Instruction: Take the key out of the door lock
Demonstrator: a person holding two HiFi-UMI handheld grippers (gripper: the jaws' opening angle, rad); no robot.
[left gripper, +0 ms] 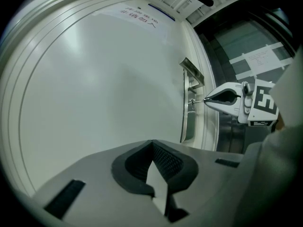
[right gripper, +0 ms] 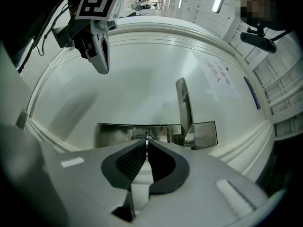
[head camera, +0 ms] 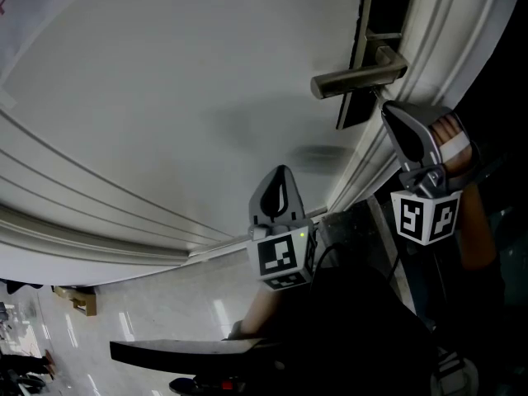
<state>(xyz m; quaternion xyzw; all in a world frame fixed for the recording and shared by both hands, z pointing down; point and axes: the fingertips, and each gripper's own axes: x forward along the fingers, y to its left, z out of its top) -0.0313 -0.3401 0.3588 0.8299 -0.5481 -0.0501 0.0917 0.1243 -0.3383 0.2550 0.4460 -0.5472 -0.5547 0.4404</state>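
A white door (head camera: 165,97) carries a metal lever handle (head camera: 359,79) on a dark lock plate (head camera: 360,110). My right gripper (head camera: 386,109) has its tip at the plate just below the handle. In the right gripper view it (right gripper: 146,143) is shut on the thin metal key (right gripper: 147,138), right in front of the lock plate (right gripper: 113,135). From the left gripper view the key (left gripper: 195,100) spans from the lock plate (left gripper: 186,124) to the right gripper (left gripper: 205,100). My left gripper (head camera: 282,172) hangs lower and left of the lock, shut on nothing (left gripper: 152,143).
The door frame mouldings (head camera: 429,52) run to the right of the lock plate. A dark glass panel (left gripper: 246,56) with a taped paper sheet lies beyond the frame. A paper notice (left gripper: 137,17) is stuck high on the door. Pale tiled floor (head camera: 165,312) shows below.
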